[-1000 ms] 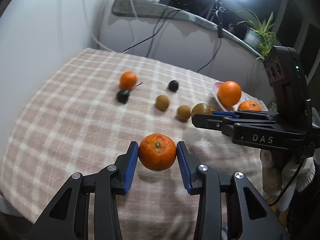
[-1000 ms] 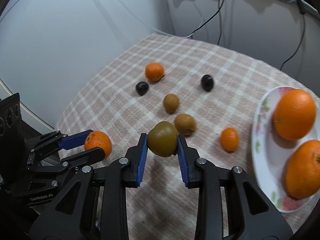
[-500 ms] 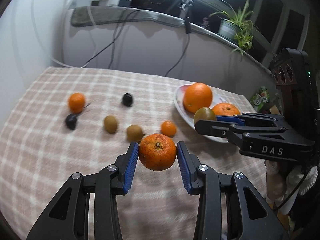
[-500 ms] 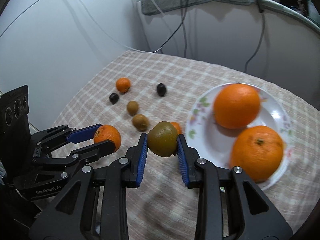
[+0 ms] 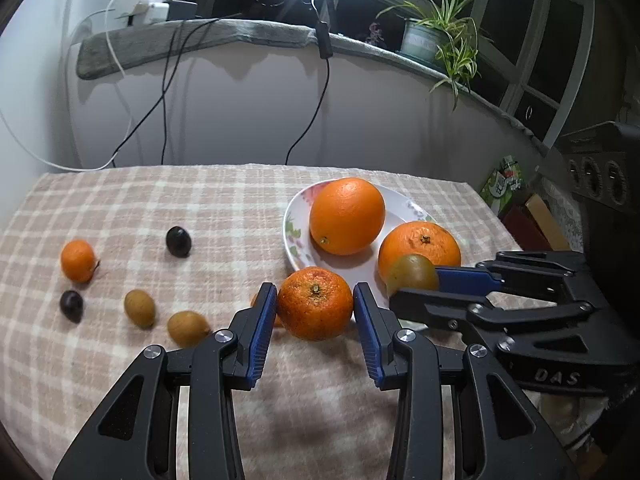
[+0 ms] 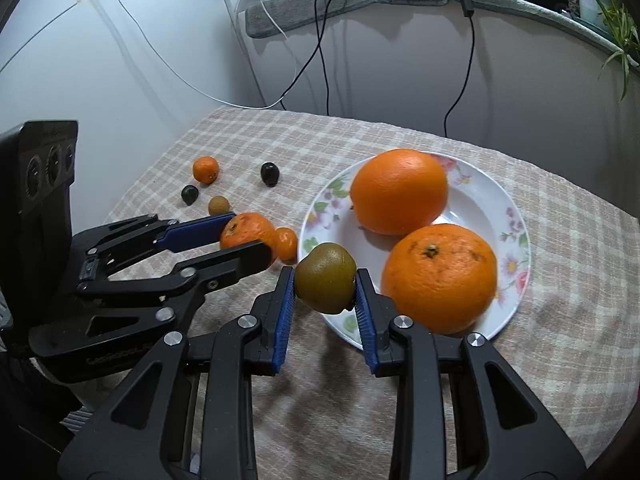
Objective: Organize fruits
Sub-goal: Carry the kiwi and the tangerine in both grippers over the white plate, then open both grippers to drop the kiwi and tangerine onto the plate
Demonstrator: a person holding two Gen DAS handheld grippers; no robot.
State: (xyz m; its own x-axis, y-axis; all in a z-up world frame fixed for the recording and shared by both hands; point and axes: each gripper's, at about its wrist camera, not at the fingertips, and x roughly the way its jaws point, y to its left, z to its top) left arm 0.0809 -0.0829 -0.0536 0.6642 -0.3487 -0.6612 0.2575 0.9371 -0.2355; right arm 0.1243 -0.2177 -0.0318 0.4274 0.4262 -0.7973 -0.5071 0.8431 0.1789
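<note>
While the plate (image 6: 516, 240) lies just ahead and right of both loads, my right hand-held gripper (image 6: 325, 280), pinching the green-brown fruit (image 6: 326, 276), is nearer, over its near rim. My left hand-held gripper (image 5: 315, 304) pinches a mandarin (image 5: 315, 304) above the counter (image 5: 160, 208), just short of the plate.

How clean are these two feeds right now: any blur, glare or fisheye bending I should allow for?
Left wrist view: the tangerine in the left gripper is sharp, the windowsill bows, and lamp glare burns at the top edge. Right wrist view: the greenish fruit is crisp, the oranges on the plate slightly soft.
</note>
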